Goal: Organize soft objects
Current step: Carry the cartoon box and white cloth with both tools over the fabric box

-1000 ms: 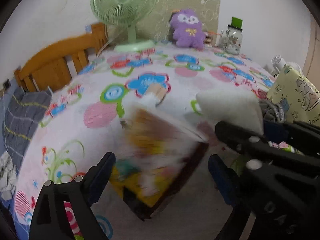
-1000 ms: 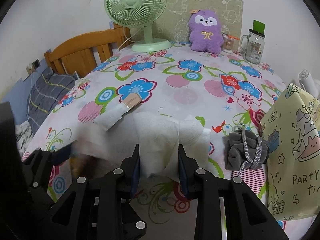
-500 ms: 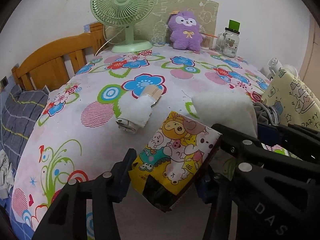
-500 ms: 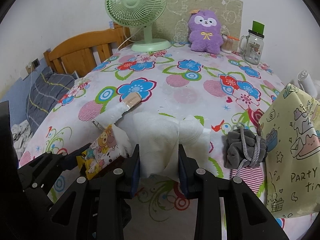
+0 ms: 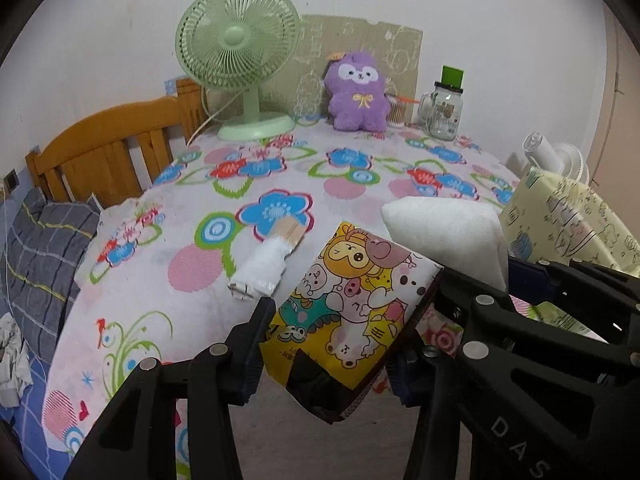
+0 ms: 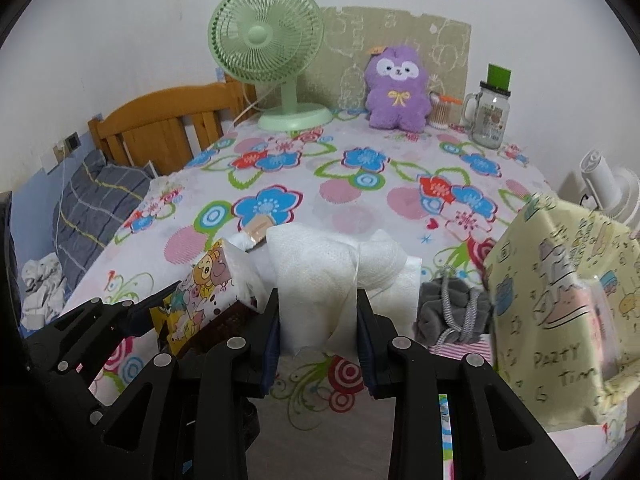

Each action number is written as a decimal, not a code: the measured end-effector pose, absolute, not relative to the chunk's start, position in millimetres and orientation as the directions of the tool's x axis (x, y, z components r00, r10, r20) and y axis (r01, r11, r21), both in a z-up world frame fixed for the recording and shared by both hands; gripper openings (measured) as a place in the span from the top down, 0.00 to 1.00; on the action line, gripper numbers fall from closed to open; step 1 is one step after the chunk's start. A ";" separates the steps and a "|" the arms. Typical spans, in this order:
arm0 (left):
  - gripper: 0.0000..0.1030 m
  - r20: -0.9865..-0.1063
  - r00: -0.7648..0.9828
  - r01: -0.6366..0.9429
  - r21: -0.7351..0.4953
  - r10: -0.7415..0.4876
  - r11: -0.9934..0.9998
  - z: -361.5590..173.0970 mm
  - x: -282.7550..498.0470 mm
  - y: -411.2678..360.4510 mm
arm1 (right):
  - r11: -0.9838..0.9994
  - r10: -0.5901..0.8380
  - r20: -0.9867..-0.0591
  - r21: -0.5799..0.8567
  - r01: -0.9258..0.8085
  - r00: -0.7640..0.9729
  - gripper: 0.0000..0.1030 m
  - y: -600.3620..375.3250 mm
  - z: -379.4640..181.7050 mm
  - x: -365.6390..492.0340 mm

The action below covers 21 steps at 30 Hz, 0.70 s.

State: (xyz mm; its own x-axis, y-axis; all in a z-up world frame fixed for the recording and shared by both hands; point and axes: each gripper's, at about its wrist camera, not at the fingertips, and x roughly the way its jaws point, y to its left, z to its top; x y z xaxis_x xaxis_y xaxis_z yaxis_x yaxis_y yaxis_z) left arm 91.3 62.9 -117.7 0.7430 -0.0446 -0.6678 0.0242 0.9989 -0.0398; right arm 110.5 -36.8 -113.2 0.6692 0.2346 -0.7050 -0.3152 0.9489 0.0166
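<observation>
My left gripper is shut on a yellow cartoon tissue pack and holds it tilted over the near table edge. The pack also shows in the right wrist view. My right gripper is shut on a white tissue that comes out of the pack's top. The tissue shows as a white wedge in the left wrist view. A rolled white cloth lies on the flowered tablecloth just beyond the pack. A grey drawstring pouch lies right of the tissue.
A pale yellow party gift bag stands at the right. A green fan, a purple plush toy and a glass jar stand at the far edge. A wooden bed frame is left of the table.
The tissue pack swung up fast and blurred a second ago; it now sits steady in my left gripper, raised slightly. My right gripper holds the tissue in much the same place.
</observation>
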 end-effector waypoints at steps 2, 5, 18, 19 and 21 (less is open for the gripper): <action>0.50 -0.658 0.752 0.026 -0.039 -0.046 0.999 -110.4 88.4 60.8 | 0.949 0.234 -0.694 0.013 -0.314 0.681 0.65 -39.2 -106.0 107.1; 0.50 -0.644 0.763 0.028 -0.037 -0.045 0.999 -100.4 84.2 57.6 | 0.950 0.237 -0.677 0.011 -0.312 0.696 0.65 -42.8 -95.2 101.4; 0.50 -0.595 0.802 0.050 -0.020 -0.052 0.999 -62.3 67.3 33.8 | 0.958 0.235 -0.620 0.016 -0.287 0.749 0.65 -67.4 -56.5 79.2; 0.50 -0.593 0.803 0.052 -0.019 -0.053 0.998 -60.6 66.6 31.9 | 0.958 0.233 -0.617 0.015 -0.285 0.752 0.65 -70.3 -53.6 78.3; 0.50 -0.591 0.805 0.060 -0.017 -0.058 0.998 -56.3 65.7 27.2 | 0.960 0.228 -0.613 0.011 -0.280 0.757 0.65 -74.9 -48.7 77.0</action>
State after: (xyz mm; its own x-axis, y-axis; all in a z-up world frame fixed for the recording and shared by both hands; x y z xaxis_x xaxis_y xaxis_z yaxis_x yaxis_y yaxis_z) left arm 65.7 27.2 -56.3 0.8047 -0.0584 -0.5908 0.0602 0.9980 -0.0167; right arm 77.0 -74.9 -48.7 0.7566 0.2282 -0.6128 -0.2802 0.9599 0.0115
